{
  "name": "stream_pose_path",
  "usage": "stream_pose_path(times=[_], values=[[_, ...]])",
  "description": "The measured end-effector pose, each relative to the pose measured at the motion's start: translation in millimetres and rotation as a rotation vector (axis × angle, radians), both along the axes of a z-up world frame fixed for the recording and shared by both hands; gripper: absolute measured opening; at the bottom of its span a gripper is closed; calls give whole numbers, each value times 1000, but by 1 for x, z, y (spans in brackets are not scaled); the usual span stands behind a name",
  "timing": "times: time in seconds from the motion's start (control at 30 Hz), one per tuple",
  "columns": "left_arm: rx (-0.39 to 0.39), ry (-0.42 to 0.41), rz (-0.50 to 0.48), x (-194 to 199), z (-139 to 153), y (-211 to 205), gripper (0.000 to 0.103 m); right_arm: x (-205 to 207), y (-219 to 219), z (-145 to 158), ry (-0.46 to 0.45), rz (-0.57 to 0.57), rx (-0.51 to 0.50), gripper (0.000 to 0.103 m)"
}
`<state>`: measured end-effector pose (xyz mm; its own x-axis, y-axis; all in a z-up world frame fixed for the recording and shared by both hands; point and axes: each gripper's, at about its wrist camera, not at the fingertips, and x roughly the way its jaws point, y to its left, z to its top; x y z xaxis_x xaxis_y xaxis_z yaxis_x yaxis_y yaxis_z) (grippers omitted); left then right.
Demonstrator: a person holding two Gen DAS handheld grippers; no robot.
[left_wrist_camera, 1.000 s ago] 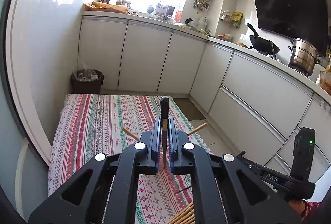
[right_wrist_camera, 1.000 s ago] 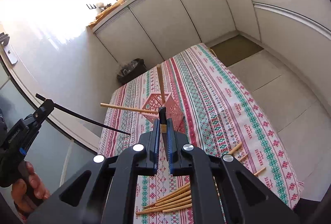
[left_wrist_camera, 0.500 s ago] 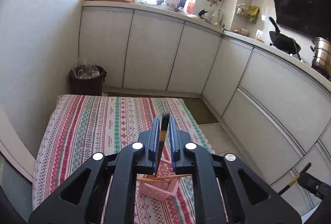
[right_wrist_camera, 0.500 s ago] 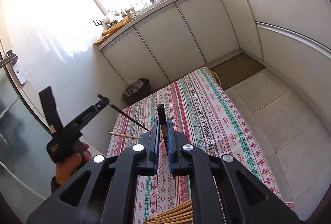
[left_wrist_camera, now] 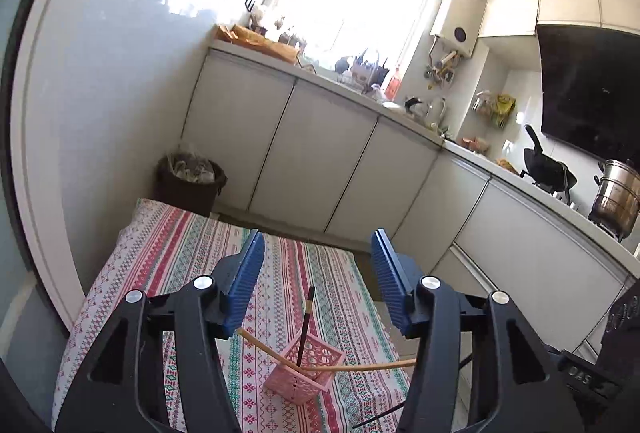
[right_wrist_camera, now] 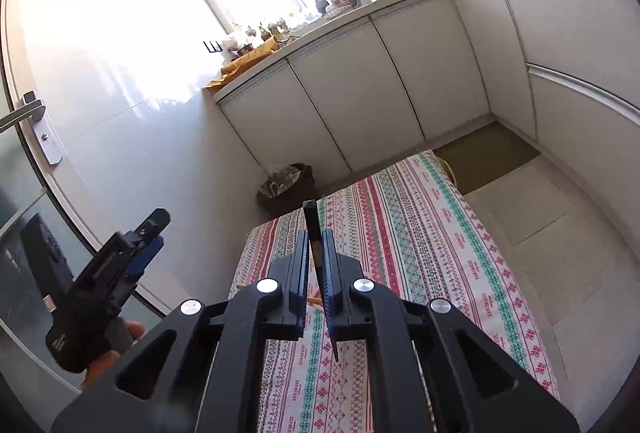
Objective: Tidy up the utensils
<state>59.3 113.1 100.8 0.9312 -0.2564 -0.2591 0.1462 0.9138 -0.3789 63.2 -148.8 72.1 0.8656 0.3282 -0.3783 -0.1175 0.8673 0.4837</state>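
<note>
From my end a fair bit is hidden. In the left wrist view my own left gripper (left_wrist_camera: 318,283) covers the near part of the striped cloth (left_wrist_camera: 168,257), and the pale chopstick (left_wrist_camera: 360,367) disappears behind the right finger, so I can't see its far end. The thin black chopstick (left_wrist_camera: 378,415) down low is cut off by the frame edge. In the right wrist view the dark chopstick (right_wrist_camera: 316,233) is hidden where the fingers (right_wrist_camera: 300,269) pinch it, and the pink basket is completely behind the gripper. The stuff on the windowsill (right_wrist_camera: 264,29) is too small and washed out to tell.
</note>
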Motion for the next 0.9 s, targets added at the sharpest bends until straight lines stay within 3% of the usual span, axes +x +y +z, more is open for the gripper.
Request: stream_pose_path(times=[0.23,0.5,0.73,0.77,0.83,0.87,0.9], values=[[-2,-7,7,-6,8,13,52,42,25,7,-71,-21,-54,7],[-4,23,12,-1,4,19,52,81,47,-23,-83,-13,-125,7],[1,4,6,-8,11,19,52,40,28,-7,-126,8,-71,11],[6,7,3,-8,11,18,52,31,21,-5,-124,-2,-67,14],[9,10,3,-8,12,16,55,14,6,-6,-127,-19,-49,32],[9,10,1,-9,12,15,56,7,-3,-8,-122,-38,-41,47],[11,10,-2,-10,13,14,56,0,-11,-12,-109,-57,-37,54]])
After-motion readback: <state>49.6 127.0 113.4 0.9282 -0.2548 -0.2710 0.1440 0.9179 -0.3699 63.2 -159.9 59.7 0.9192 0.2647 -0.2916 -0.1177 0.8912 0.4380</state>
